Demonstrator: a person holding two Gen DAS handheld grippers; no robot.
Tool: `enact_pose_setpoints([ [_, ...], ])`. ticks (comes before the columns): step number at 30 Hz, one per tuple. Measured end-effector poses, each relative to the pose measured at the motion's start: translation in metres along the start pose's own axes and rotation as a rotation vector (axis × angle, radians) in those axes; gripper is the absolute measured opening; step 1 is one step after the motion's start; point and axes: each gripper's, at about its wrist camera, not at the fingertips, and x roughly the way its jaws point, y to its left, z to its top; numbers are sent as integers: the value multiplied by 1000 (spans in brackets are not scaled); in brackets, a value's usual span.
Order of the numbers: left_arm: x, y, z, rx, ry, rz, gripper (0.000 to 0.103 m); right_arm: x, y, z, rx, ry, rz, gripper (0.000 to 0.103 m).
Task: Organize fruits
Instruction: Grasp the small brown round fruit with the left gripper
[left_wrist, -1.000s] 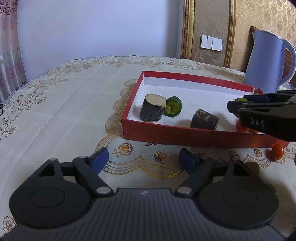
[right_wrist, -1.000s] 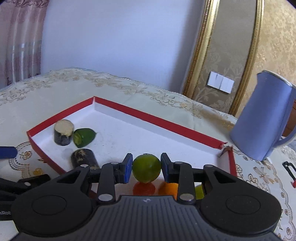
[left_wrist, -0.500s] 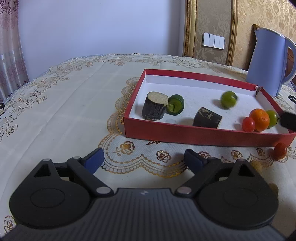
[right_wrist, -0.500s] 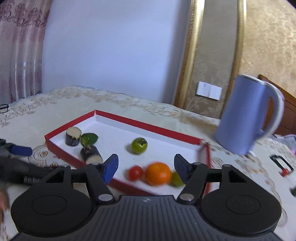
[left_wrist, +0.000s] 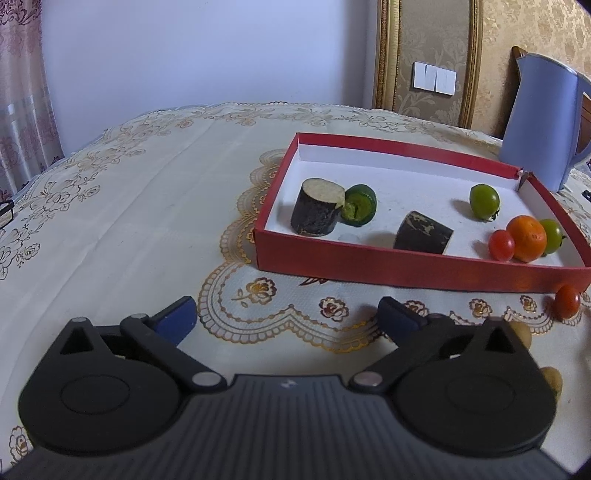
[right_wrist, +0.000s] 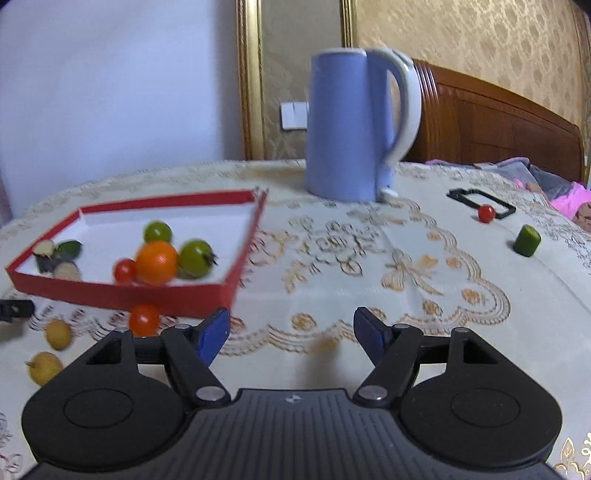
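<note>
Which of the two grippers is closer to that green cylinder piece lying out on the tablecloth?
Right. The right gripper faces the green piece ahead; the left gripper faces the red box, away.

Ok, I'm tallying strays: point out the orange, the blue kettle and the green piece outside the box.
orange (right_wrist: 156, 262), right wrist view, front skin
blue kettle (right_wrist: 341, 125), right wrist view, body
green piece (right_wrist: 527, 240), right wrist view, side

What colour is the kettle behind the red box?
Light blue kettle with a white-edged handle, clearest in the right wrist view.
</note>
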Motion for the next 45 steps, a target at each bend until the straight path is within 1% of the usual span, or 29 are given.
enact_pose_setpoints([
  [1, 0, 0, 0, 1, 0, 0, 103, 3, 0, 0, -3, 18, -3, 74],
  [3, 0, 0, 0, 0, 0, 0, 103, 4, -1, -1, 8, 21, -1, 74],
  [5, 0, 0, 0, 0, 0, 0, 103, 6, -1, 0, 9, 26, -3, 80],
  [7, -1, -1, 0, 2, -3, 3, 103, 10, -3, -1, 11, 57, -9, 80],
  [10, -5, -3, -2, 9, -8, 13, 103, 16, -10, -2, 55, 88, 1, 81],
  [11, -7, -3, -3, 7, -5, 6, 103, 15, -12, -2, 68, 81, 10, 82],
  [13, -14, -5, -5, 3, 12, -26, 103, 14, -16, -2, 91, 77, 18, 83],
  [14, -20, -7, -7, 1, 7, -45, 103, 14, -17, -2, 98, 77, 27, 84],
  [18, -54, -26, -17, 41, -44, -122, 103, 15, -15, -2, 81, 84, 22, 86],
  [21, -78, -46, -26, 76, -68, -196, 103, 16, -13, -2, 71, 88, 16, 86],
  [23, -85, -57, -29, 83, -79, -221, 103, 16, -13, -2, 72, 88, 17, 86],
  [25, -86, -69, -30, 93, -66, -251, 103, 16, -13, -2, 72, 88, 16, 86],
  [27, -84, -79, -31, 108, -64, -237, 102, 16, -13, -2, 71, 88, 15, 86],
  [28, -82, -84, -32, 119, -64, -223, 99, 16, -13, -2, 70, 88, 15, 86],
  [29, -79, -87, -34, 127, -58, -219, 92, 16, -14, -2, 72, 88, 17, 86],
  [31, -74, -91, -36, 135, -23, -239, 85, 16, -14, -2, 72, 88, 17, 86],
  [33, -70, -94, -39, 129, -3, -254, 85, 16, -13, -2, 72, 88, 17, 86],
  [36, -66, -97, -44, 137, 2, -245, 82, 16, -14, -2, 72, 88, 16, 86],
  [38, -65, -98, -46, 150, -10, -233, 78, 16, -13, -2, 71, 88, 16, 86],
  [40, -66, -100, -47, 174, -23, -221, 69, 16, -13, -2, 71, 88, 16, 86],
  [42, -67, -101, -47, 177, -28, -232, 58, 16, -13, -2, 71, 88, 16, 86],
  [43, -67, -101, -47, 182, -30, -238, 49, 16, -13, -2, 70, 88, 15, 86],
  [44, -68, -102, -47, 187, -30, -245, 42, 16, -13, -2, 71, 88, 16, 86],
  [45, -69, -102, -47, 191, -29, -257, 39, 16, -13, -2, 71, 88, 16, 86],
])
